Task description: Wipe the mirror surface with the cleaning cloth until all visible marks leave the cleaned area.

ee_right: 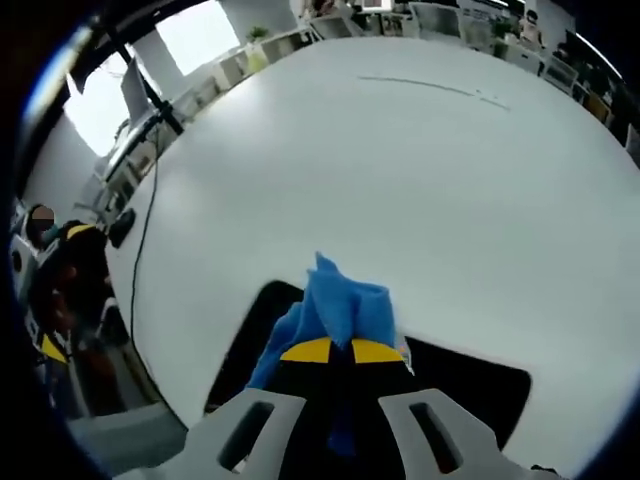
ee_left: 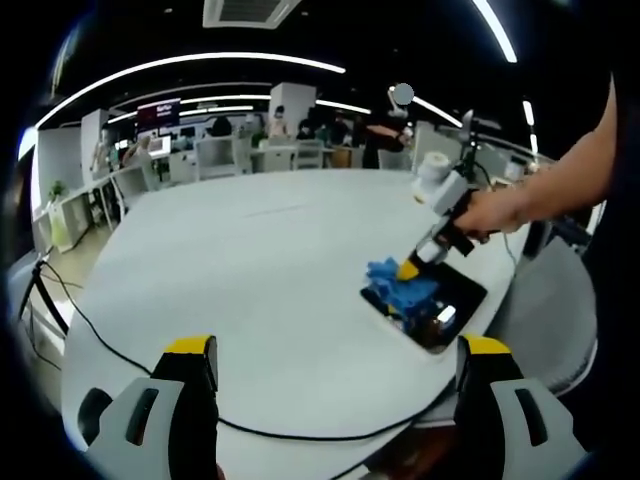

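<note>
In the left gripper view, the left gripper [ee_left: 335, 365] hangs over the round white table [ee_left: 250, 260] with its yellow-tipped jaws spread wide and nothing between them. Out at about two o'clock from it, near the table's edge, lies the dark rectangular mirror [ee_left: 450, 300] — the blue cleaning cloth [ee_left: 400, 285] is bunched on its near half. The right gripper [ee_left: 412, 268], held in a person's hand [ee_left: 500, 212], comes down from two o'clock and pinches the cloth against the glass.

In the right gripper view, the right gripper [ee_right: 331, 351] has its jaws closed on the cleaning cloth [ee_right: 340, 300], which fans out toward twelve o'clock over the mirror [ee_right: 470, 385]. A black cable [ee_right: 145, 225] trails along the table [ee_right: 400, 170] at nine o'clock.
</note>
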The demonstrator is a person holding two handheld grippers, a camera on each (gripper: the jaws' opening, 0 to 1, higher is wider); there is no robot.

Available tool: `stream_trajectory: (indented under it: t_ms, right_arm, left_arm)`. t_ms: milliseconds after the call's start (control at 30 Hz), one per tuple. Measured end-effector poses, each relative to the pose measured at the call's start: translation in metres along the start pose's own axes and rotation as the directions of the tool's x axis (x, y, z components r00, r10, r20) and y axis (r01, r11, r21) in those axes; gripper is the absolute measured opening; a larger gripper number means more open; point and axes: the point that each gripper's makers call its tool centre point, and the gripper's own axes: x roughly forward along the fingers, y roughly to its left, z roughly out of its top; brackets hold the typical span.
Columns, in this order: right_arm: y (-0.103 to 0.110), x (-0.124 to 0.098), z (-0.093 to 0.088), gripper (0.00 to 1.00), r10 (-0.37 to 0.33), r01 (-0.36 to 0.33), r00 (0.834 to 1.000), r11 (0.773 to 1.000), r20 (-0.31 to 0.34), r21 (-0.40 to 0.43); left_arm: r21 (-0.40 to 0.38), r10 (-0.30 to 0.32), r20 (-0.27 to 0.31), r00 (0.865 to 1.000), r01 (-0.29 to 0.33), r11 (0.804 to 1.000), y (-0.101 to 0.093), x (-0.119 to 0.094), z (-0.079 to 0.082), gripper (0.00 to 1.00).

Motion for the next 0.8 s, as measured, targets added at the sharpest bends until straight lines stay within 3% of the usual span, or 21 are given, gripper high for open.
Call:
stream_trajectory:
  t_ms: [467,800]
  right_arm:
    - [0.017,-0.013,-0.032,0.00,0.057,-0.057,0.998,0.995,0.001,0.080]
    - [0.030,-0.023,-0.054,0.00,0.091,-0.090,0.996,0.992,-0.006,0.090]
  left_arm:
    - [-0.007,0.009,0.005,1.000,-0.009,1.000,-0.002,0.000,0.000,1.00]
    - [-0.013,0.016,0.007,1.000,-0.016,1.000,-0.003,-0.001,-0.003,1.00]
